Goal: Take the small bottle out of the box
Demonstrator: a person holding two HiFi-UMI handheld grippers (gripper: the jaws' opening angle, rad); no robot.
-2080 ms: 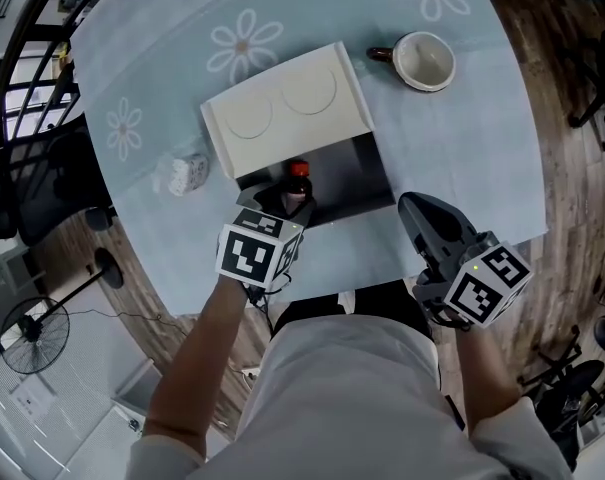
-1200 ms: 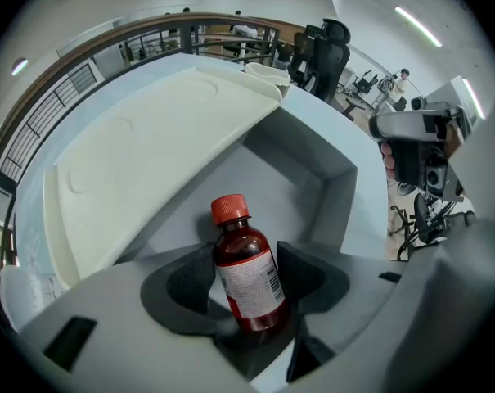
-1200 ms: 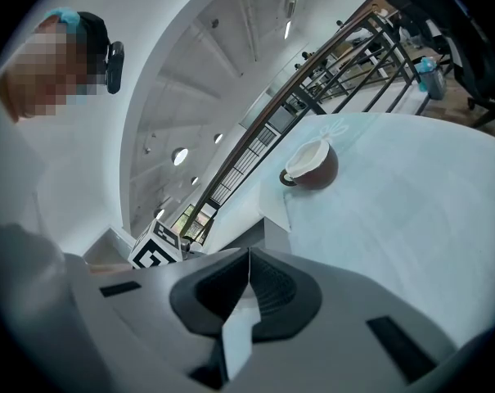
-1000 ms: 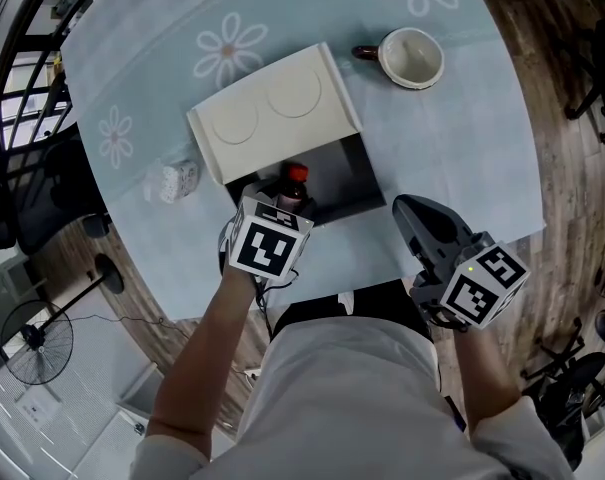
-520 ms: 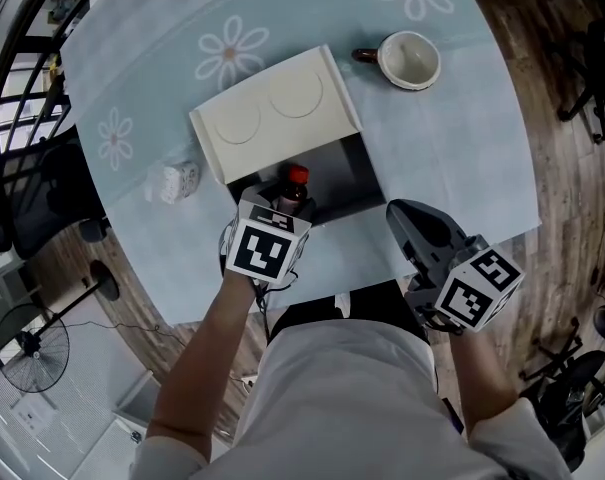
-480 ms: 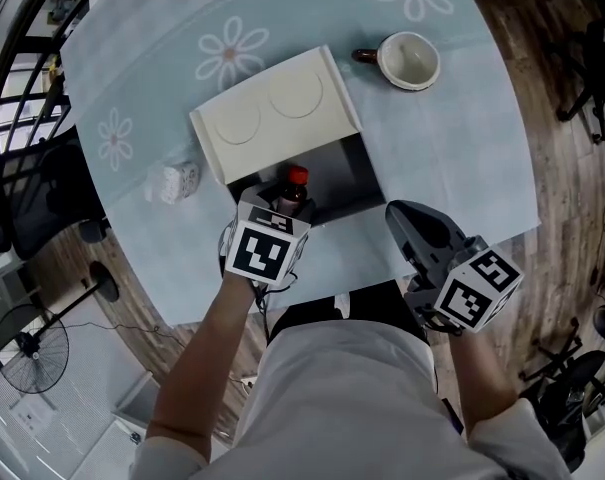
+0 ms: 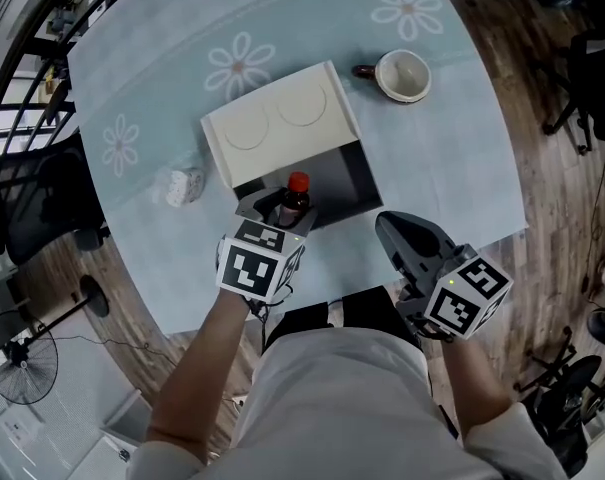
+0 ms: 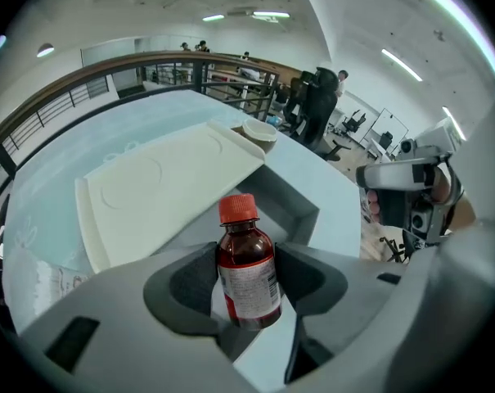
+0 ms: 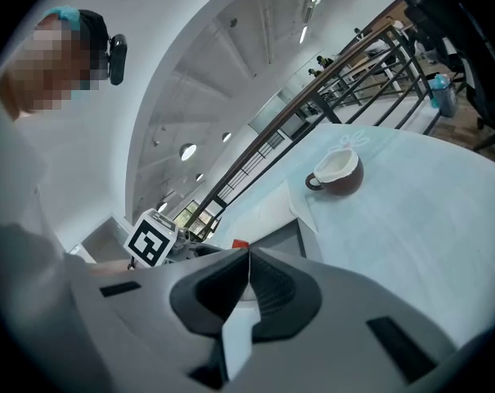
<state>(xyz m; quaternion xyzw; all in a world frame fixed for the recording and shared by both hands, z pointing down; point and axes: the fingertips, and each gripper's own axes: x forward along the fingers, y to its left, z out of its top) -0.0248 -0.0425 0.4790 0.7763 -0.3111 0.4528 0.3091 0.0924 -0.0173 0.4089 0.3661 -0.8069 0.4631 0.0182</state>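
Observation:
A small brown bottle (image 7: 293, 201) (image 8: 248, 265) with a red cap and white label stands upright between the jaws of my left gripper (image 7: 278, 211) (image 8: 247, 281), which is shut on its body. It is held at the front edge of the open grey box (image 7: 347, 173) (image 8: 294, 207), whose cream lid (image 7: 279, 123) (image 8: 161, 191) lies tilted back behind it. My right gripper (image 7: 407, 240) (image 9: 247, 289) hangs shut and empty at the table's near right edge, apart from the box.
A brown-and-white mug (image 7: 398, 74) (image 9: 337, 170) sits behind the box to the right. A small crumpled white wrapper (image 7: 185, 185) lies left of the box. The pale blue flowered tablecloth (image 7: 442, 158) ends at a rounded near edge; dark chairs stand off the table at left.
My left gripper has drawn back toward me and lifted with the bottle, which now sits at the box's front edge. The right gripper has shifted slightly left.

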